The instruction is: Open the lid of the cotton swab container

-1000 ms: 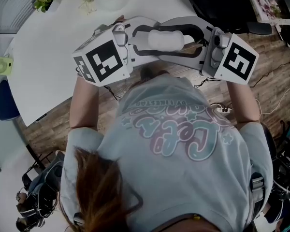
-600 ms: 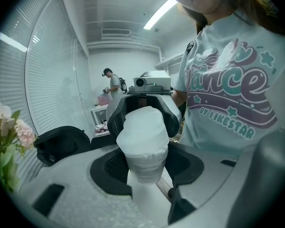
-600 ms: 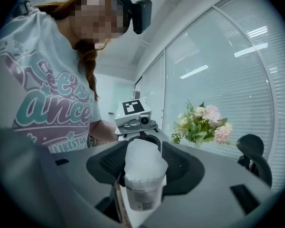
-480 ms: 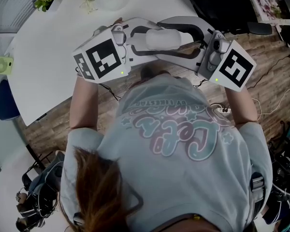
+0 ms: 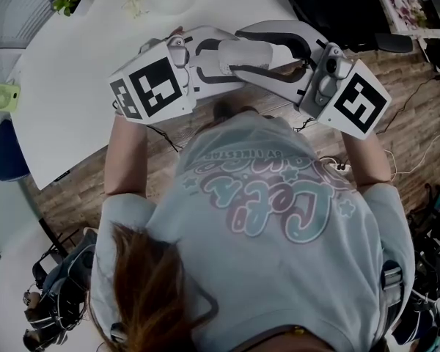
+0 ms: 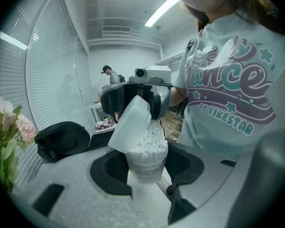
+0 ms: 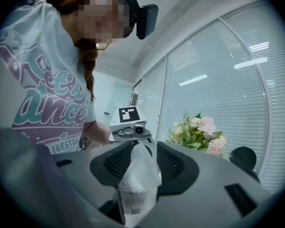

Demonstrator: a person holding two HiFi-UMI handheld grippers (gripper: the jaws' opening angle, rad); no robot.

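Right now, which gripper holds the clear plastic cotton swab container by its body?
The left gripper, clamping the container below its swabs; the right gripper's jaws have just been closing on the raised lid.

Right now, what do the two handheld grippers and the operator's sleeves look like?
Left gripper and right gripper match: pale grey-white curved jaws, black ribbed pads, a small camera, a white cube with black square markers. The person wears a pale short-sleeved T-shirt with pastel lettering. Right jaws just closed further around the translucent white plastic lid.
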